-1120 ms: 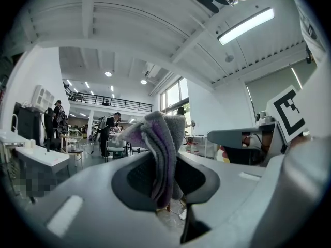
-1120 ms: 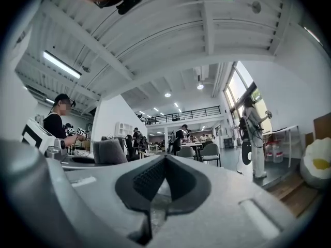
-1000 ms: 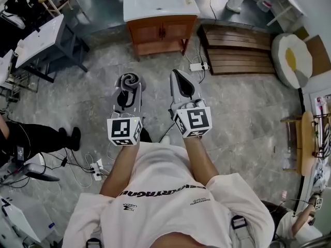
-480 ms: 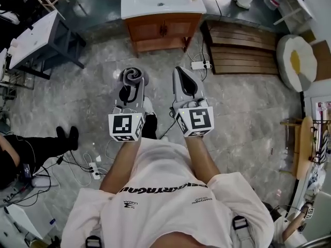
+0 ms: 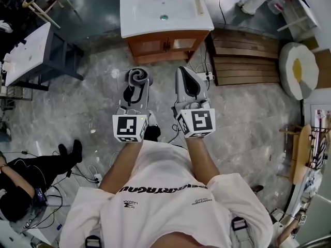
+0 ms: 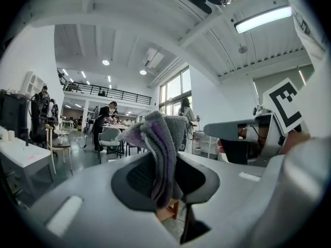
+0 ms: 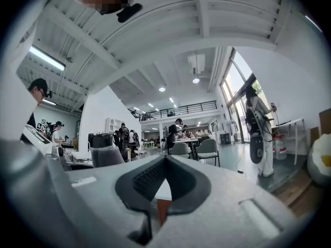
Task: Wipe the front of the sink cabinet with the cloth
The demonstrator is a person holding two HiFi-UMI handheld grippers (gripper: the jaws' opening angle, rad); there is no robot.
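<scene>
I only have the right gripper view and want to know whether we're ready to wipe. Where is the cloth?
Observer: The left gripper is shut on the cloth, a folded grey-purple wad sticking out past its jaws.
Operator: Is it on the cabinet yet?
Observer: No. In the head view the sink cabinet stands ahead of both grippers, with floor between.
Operator: Doors closed?
Observer: Both wooden doors look shut, under the white basin.

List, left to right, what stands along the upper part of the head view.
White-topped dark table → wooden sink cabinet with white basin → brown slatted wooden pallet → round white-and-yellow cushion.
</scene>
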